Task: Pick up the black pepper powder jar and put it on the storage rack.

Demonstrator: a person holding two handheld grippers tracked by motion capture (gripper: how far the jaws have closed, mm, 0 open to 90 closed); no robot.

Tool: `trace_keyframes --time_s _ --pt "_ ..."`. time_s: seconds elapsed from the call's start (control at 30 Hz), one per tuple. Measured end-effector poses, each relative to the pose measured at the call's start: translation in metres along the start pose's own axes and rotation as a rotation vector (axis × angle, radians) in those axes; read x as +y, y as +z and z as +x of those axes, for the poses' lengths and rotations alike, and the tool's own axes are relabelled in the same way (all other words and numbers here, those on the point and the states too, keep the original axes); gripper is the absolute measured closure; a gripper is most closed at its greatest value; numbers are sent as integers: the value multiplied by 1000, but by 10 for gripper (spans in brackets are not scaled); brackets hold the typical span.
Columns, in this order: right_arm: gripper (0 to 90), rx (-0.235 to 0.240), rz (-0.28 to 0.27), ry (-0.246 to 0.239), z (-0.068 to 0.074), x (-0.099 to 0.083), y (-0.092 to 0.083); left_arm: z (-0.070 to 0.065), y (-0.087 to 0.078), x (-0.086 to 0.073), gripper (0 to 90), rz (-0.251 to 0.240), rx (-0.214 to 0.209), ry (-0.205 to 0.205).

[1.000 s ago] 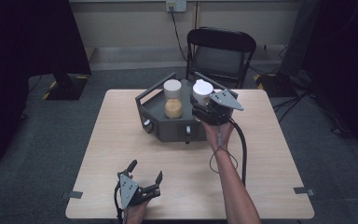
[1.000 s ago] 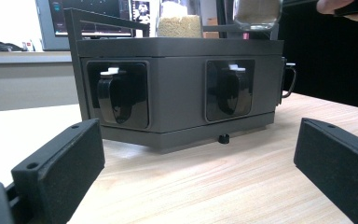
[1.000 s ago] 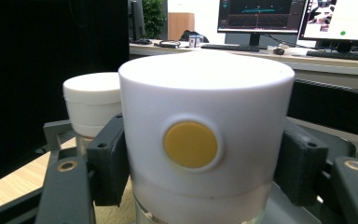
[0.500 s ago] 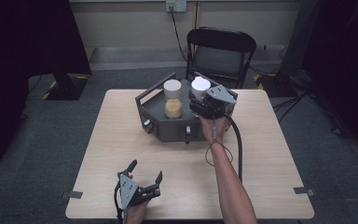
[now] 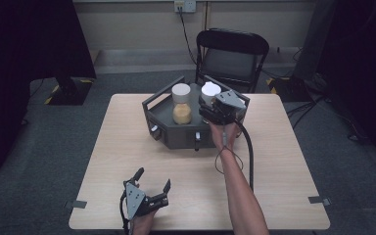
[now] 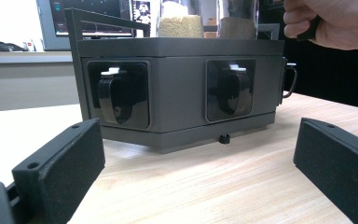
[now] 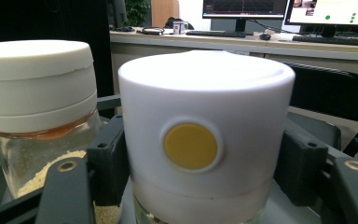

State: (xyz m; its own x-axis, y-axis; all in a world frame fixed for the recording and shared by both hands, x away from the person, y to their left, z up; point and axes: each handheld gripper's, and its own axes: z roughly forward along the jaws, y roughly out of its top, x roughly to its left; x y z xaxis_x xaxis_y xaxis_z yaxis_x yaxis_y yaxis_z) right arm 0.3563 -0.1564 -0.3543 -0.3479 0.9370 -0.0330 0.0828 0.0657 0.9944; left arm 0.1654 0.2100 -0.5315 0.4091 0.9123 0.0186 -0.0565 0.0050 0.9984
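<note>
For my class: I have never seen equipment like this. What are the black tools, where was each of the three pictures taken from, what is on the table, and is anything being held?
No robot here: a person holds a two-jaw tool in each hand.

The high view looks down from above the person's side of the wooden table. The other two pictures come from small cameras riding on each tool, looking along its black jaws.

On the table stands a grey tray with handles, holding two jars. One jar has a cream lid and pale grain inside.

The right hand-held gripper has its jaws closed on either side of the second jar's white lid, which carries a yellow dot, so that jar is being gripped.

The left hand-held gripper rests near the table's front edge, jaws open, holding nothing; its camera faces the tray's side.
</note>
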Motion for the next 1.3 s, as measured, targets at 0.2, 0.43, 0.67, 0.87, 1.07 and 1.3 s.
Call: trace_keyframes --time_s 0.2,0.43,0.67,0.87,1.07,1.3 --pt "301 3 8 0 2 -1 1 0 0 0 12 0 0 0" --pt "301 3 8 -17 3 -3 1 0 0 0 12 0 1 0" --pt "301 -2 -4 -4 2 -8 -2 0 0 0 12 0 1 0" --pt "300 2 -6 -6 1 -9 -2 0 0 0 12 0 1 0" --pt "300 -1 -7 -3 1 -9 -2 0 0 0 12 0 1 0" --pt "297 4 -8 -1 0 -10 -2 0 0 0 12 0 2 0"
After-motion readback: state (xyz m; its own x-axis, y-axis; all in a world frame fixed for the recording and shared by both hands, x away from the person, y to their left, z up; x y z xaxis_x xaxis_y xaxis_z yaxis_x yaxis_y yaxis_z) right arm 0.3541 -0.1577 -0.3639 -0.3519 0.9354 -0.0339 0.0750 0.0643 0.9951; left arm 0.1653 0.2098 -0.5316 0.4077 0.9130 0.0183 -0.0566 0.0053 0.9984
